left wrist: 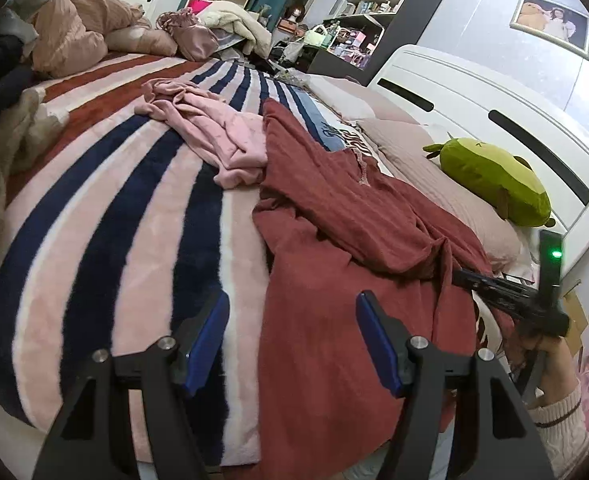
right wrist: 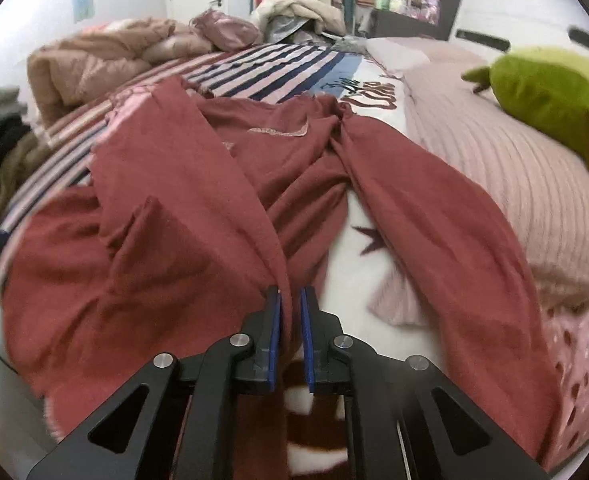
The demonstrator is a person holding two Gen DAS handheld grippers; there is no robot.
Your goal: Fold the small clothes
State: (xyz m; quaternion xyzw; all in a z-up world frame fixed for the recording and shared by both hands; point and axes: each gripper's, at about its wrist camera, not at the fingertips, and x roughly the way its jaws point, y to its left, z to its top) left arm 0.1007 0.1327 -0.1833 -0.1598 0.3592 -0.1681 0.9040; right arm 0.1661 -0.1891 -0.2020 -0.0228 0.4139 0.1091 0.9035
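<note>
Your striped blanket [left wrist: 106, 208] covers the bed from the near edge to the far pile of bedding, and the white headboard [left wrist: 494, 92] runs along its right side with a ribbed pink pillow [right wrist: 506, 184] lying against it. The red garment [left wrist: 334, 240] sprawls across the right half of the blanket, rumpled, one long part trailing toward the near right over the pale part of the blanket. A crumpled pink garment [left wrist: 222, 132] lies just beyond it on the left, touching its far edge. The green plush toy [left wrist: 490, 176] rests on the pillow at the far right. Your left gripper [left wrist: 292, 340] hovers low at the near edge of the bed, pointing along it, with the jaws spread wide and nothing between them; its right finger hangs over the red cloth, its left over the stripes. Your right gripper [right wrist: 290, 332] points toward the far end of the bed, its blue pads [right wrist: 275, 340] nearly together and pinching a fold of the red garment that rises in a taut ridge from the fingertips. Your right forearm, in a cream knit sleeve [left wrist: 562, 412], reaches in from the near right.
</note>
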